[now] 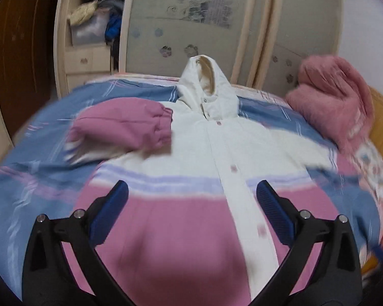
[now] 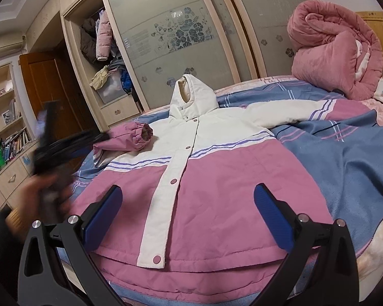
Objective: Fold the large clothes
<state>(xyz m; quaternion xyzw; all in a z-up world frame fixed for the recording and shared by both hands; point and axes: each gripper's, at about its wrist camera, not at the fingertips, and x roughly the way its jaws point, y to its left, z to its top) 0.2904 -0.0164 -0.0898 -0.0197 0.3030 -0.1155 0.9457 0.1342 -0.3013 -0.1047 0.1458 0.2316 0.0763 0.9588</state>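
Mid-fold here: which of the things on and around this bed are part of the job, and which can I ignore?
Part of the job:
- pink and white hooded padded jacket, lying buttoned and face up
- its pink sleeve, already folded in
- its outstretched white and pink sleeve

Just lying about:
- rolled pink fleece quilt
- blue striped bedsheet
- open wardrobe with clothes
- bookshelf

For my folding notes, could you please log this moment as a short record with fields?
garment: pink and white hooded jacket, front up, snapped shut
surface: bed with blue and pink blanket
left sleeve: folded in, cuff on the chest
right sleeve: stretched out to the side
left gripper: open, nothing between the jaws
right gripper: open, over the hem
nearby: rolled pink quilt by the headboard
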